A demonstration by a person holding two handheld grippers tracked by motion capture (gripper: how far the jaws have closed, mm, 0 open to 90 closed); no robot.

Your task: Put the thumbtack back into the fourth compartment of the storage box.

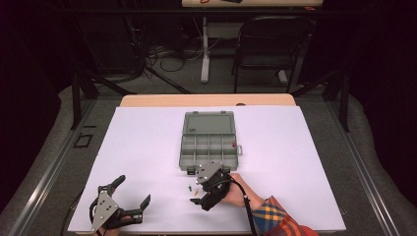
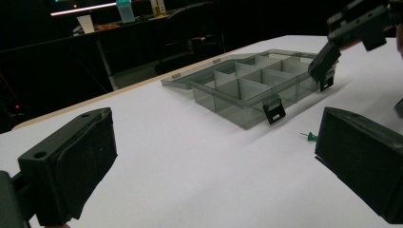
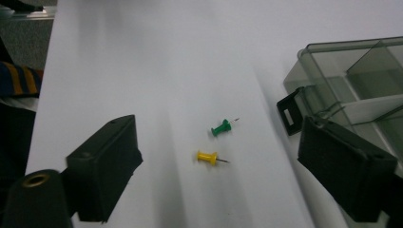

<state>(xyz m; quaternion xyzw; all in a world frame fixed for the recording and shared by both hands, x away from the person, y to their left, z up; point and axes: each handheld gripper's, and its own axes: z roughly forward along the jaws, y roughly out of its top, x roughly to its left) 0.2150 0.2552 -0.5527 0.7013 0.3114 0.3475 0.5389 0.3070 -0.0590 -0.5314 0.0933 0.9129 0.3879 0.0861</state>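
Right gripper (image 1: 196, 194) is at the near middle of the white table (image 1: 147, 142), just in front of the box (image 1: 209, 142), held in a hand (image 1: 235, 194) with a plaid sleeve (image 1: 275, 216). Seen from its own camera, the jaws stand apart with nothing pressed between the pads; both pins lie on the table in the gap ahead of them.

Yellow pin (image 3: 208, 157): lying flat, needle towards the box side of that view. In the high view it is a small speck (image 1: 196, 192) just beside the right gripper.

Green pin (image 3: 221, 127): lying flat near the yellow one, apart from it, needle slanting up and away. It also shows in the high view (image 1: 189, 187) and in the left gripper view (image 2: 310, 137), in front of the box's near corner.

Box: grey, see-through, lid folded back flat on the far side, dividers making several compartments. Black latches hang off the near edge. A small red item sits at its right rim in the high view; too small to identify. The box also shows in the left gripper view (image 2: 252, 90).

Left gripper (image 1: 125, 196): near left corner of the table, well apart from the pins. Jaws wide apart, nothing between them.
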